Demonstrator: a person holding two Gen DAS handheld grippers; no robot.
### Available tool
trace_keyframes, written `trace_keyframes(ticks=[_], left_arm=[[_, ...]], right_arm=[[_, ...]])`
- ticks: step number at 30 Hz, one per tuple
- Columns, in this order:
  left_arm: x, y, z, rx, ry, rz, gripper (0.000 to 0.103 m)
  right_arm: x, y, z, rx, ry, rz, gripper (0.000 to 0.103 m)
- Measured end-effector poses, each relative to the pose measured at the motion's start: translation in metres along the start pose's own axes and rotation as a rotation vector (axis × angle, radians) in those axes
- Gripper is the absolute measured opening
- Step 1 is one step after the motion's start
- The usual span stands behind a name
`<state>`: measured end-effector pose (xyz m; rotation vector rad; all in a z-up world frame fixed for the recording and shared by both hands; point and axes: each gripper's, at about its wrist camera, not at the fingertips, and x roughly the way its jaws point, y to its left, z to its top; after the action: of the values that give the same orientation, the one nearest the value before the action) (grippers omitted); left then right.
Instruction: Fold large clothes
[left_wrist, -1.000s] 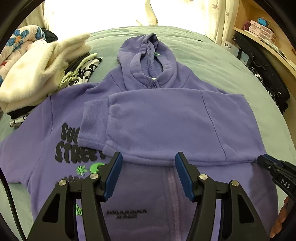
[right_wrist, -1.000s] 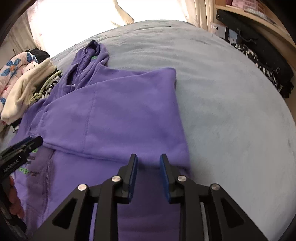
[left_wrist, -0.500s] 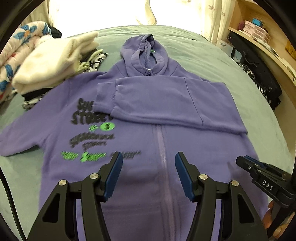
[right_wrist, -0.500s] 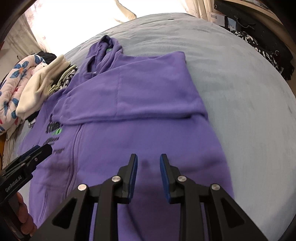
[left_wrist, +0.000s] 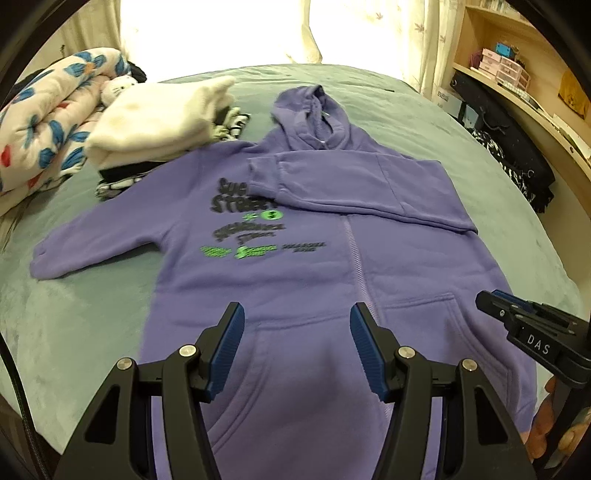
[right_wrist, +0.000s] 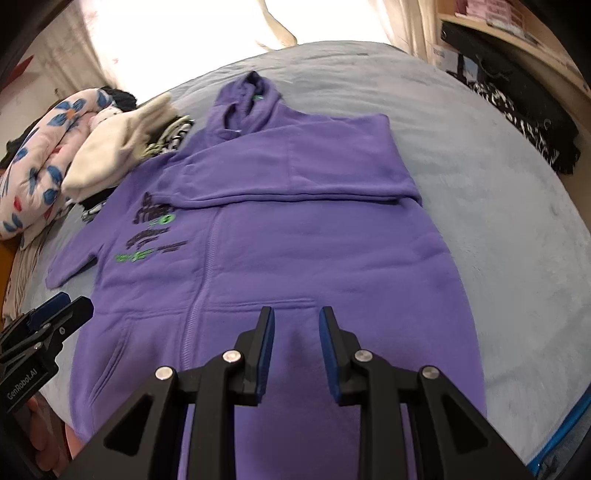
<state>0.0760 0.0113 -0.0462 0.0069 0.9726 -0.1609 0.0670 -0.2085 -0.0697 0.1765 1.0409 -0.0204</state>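
Both grippers have drawn back and risen since a second ago, so more of the garment shows. Wide grey-green plush bed cover (left_wrist: 424, 122) carries a purple zip-front fleece hoodie (left_wrist: 295, 280), lying flat, front up, one sleeve folded across its chest, the other spread outward. Beside its hood sits a stack of folded clothes topped by cream fleece (left_wrist: 155, 122). Left gripper (left_wrist: 297, 349) hovers above the hem, fingers moderately spread, empty. Right gripper (right_wrist: 297, 347) hovers likewise, fingers narrow, empty.
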Motion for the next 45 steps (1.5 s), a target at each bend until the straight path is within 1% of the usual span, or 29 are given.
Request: trace_keyframes(ticks=[6, 13, 15, 19, 22, 24, 25, 27, 28, 29, 31, 35, 40, 42, 43, 45], left_arm=[[-0.022, 0.047, -0.017, -0.048, -0.023, 0.009, 0.059], [-0.027, 0.115, -0.034, -0.143, -0.023, 0.032, 0.059], [-0.026, 0.139, -0.041, -0.177, -0.017, 0.044, 0.059], [-0.019, 0.190, -0.053, -0.247, -0.007, 0.076, 0.059], [-0.014, 0.226, -0.059, -0.302, -0.009, 0.096, 0.059], [-0.009, 0.260, -0.062, -0.358, -0.012, 0.096, 0.059], [-0.007, 0.270, -0.063, -0.375, -0.014, 0.094, 0.059], [0.003, 0.308, -0.062, -0.437, -0.018, 0.077, 0.059], [0.006, 0.319, -0.062, -0.459, -0.021, 0.066, 0.059], [0.013, 0.340, -0.060, -0.495, -0.034, 0.040, 0.059], [0.025, 0.370, -0.054, -0.554, -0.042, 0.018, 0.059], [0.057, 0.421, -0.042, -0.652, -0.055, -0.046, 0.059], [0.100, 0.456, -0.024, -0.741, -0.029, -0.080, 0.059], [0.112, 0.463, -0.017, -0.755, -0.024, -0.083, 0.059], [0.116, 0.466, -0.014, -0.758, -0.025, -0.077, 0.057], [0.124, 0.468, -0.008, -0.746, -0.017, -0.055, 0.048]], right_arm=[[-0.011, 0.048, -0.005, -0.076, -0.016, 0.006, 0.025], [-0.008, 0.118, -0.011, -0.191, -0.024, 0.018, 0.025], [-0.005, 0.135, -0.012, -0.215, -0.024, 0.031, 0.026], [0.005, 0.169, -0.013, -0.250, -0.035, 0.078, 0.037], [0.017, 0.195, -0.012, -0.273, -0.029, 0.102, 0.038], [0.024, 0.208, -0.010, -0.283, -0.024, 0.111, 0.038], [0.029, 0.216, -0.009, -0.289, -0.021, 0.116, 0.038], [0.038, 0.229, -0.007, -0.300, -0.011, 0.122, 0.038], [0.043, 0.237, -0.005, -0.305, -0.005, 0.125, 0.038], [0.048, 0.242, -0.005, -0.308, 0.000, 0.128, 0.038], [0.058, 0.254, -0.003, -0.310, 0.010, 0.137, 0.038], [0.076, 0.269, -0.001, -0.321, 0.038, 0.138, 0.038], [0.093, 0.274, 0.003, -0.329, 0.045, 0.121, 0.038], [0.098, 0.270, 0.007, -0.323, 0.036, 0.106, 0.038], [0.101, 0.268, 0.011, -0.314, 0.031, 0.093, 0.038], [0.106, 0.262, 0.018, -0.290, 0.028, 0.080, 0.038]])
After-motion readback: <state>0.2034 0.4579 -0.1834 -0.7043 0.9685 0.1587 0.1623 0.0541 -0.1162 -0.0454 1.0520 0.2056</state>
